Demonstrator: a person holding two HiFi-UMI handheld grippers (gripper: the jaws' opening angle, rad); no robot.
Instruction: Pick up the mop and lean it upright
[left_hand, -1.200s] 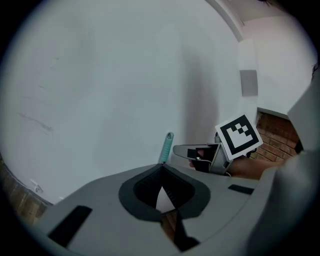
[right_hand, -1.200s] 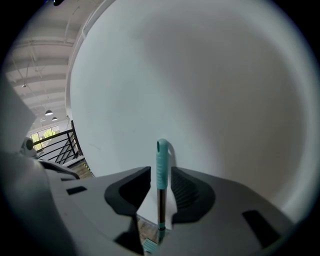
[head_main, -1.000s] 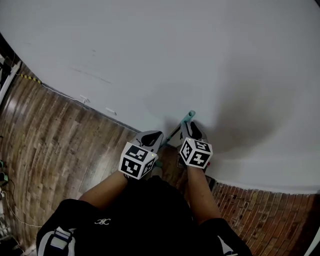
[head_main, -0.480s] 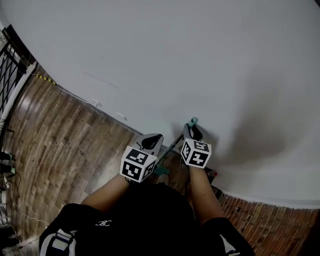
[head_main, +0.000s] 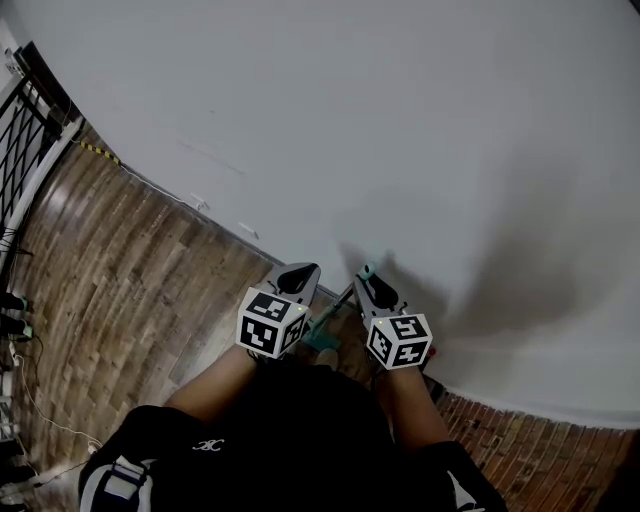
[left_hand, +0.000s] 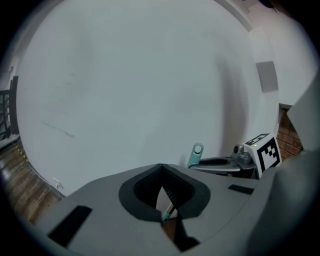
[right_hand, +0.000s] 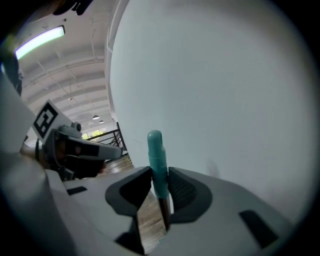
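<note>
Since a sec ago the right hand-held gripper (head_main: 372, 285) has dropped lower; its jaws have been closing and now pinch the mop (right_hand: 157, 160) at its grip end. Left hand-held gripper (head_main: 298, 275) clamps the shaft lower down, prob. steadying it near-upright by the wall (head_main: 420, 120).

— What carries everything here?
— The floor (head_main: 120, 270) — brown wooden planks, meeting a white wall (head_main: 420, 120).
— And on it?
— The mop (head_main: 322, 338), teal foot down near the wall, thin cables (head_main: 22, 395) at the left edge — plus a yellow-black strip (head_main: 97, 150) at the wall's base.
</note>
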